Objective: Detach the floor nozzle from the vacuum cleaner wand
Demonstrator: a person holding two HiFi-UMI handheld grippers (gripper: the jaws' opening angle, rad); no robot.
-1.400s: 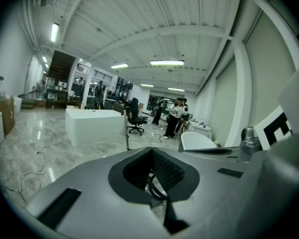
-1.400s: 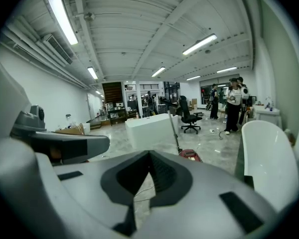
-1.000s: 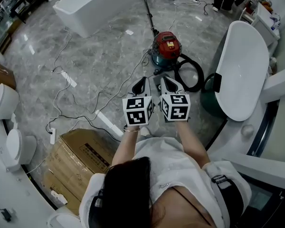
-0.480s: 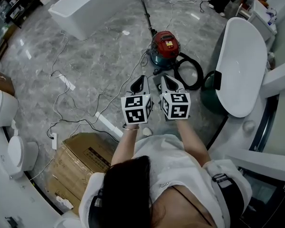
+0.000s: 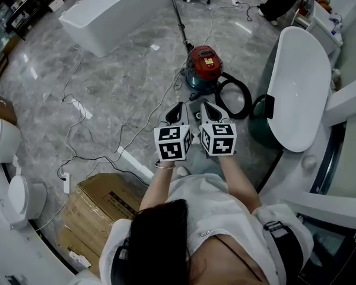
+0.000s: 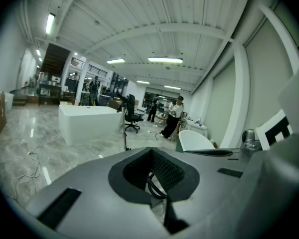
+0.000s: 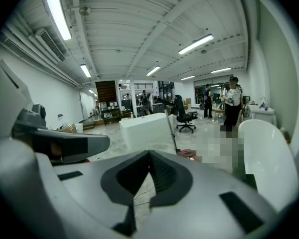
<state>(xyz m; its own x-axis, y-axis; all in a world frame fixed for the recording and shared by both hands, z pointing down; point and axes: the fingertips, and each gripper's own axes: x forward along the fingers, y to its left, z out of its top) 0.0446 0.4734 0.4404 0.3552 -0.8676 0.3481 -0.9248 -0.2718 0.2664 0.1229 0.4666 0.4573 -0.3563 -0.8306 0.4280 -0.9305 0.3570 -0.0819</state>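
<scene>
- The left gripper is clenched tight: its own view shows the two jaws pressed together at the tips with nothing gripped between them.
- Same story for the right gripper: jaws together and empty, with only floor showing past them in the right gripper view.
- The person holds both in the air side by side, the marker cubes just beside each other, and neither touches anything.
- Ahead of them, the red canister vacuum cleaner sits on the grey marble floor, well clear of both grippers.
- Its black hose loops beside it.
- The slim black wand runs from the canister towards the white rectangular block.
- The floor nozzle cannot be made out with any certainty in these views.
- A white oval bathtub lies to the right, and a brown cardboard box sits at the person's left.
</scene>
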